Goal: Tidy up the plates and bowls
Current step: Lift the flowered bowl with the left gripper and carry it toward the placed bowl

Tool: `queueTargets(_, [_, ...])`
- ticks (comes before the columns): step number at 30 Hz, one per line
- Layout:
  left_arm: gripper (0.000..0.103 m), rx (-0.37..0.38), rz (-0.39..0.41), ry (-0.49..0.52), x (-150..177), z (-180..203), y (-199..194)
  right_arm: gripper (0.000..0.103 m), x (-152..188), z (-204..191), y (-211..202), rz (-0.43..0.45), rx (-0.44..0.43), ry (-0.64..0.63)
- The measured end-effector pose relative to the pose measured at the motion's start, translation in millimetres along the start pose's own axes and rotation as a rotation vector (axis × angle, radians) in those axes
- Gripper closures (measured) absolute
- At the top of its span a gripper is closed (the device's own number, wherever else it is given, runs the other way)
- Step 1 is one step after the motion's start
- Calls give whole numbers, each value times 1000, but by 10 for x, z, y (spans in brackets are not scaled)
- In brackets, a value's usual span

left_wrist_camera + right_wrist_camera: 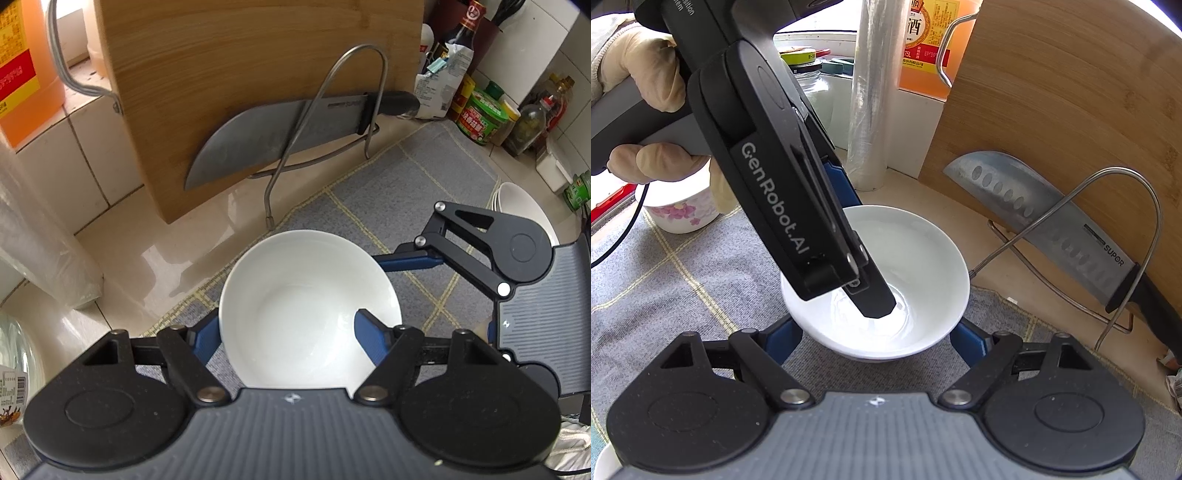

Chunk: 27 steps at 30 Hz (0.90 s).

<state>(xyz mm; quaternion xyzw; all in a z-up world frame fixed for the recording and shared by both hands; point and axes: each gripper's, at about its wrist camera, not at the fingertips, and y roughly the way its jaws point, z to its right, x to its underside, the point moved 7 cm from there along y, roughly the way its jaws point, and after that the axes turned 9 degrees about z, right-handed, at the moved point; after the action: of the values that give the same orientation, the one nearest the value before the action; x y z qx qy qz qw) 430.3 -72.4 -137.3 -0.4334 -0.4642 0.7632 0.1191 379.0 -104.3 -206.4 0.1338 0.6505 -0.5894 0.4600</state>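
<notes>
Two claws meet at one white bowl [306, 306] on the grey checked mat [406, 192]: the left claw [291, 332] spans its near rim, one blue finger [369, 341] inside and the other outside, though whether it pinches the wall I cannot tell. The right claw [875, 338] stands wide open, fingers flanking the bowl's near side without touching. Beyond the far rim lie bare desk [147, 251], a wire rack [332, 122] with a knife [273, 136] and cutting board [240, 74]; more white bowls [524, 206] sit right.
</notes>
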Motion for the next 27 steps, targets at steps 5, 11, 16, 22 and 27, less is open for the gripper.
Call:
queueTargets(5, [29, -3, 6, 5, -4, 17, -35, 13, -11, -13, -45, 3, 0, -4])
queueTargets(11, [29, 1, 17, 2, -1, 44, -100, 13, -27, -23, -109, 5, 3, -10])
queueTargets(16, [29, -6, 29, 3, -11, 92, -169, 13, -61, -46, -193, 13, 7, -18])
queueTargets(22, [29, -21, 48, 5, -18, 179, -301, 13, -110, -82, -329, 25, 13, -34])
queueTargets(27, [29, -34, 64, 2, 6, 290, -453, 13, -144, -159, -521, 37, 11, -39])
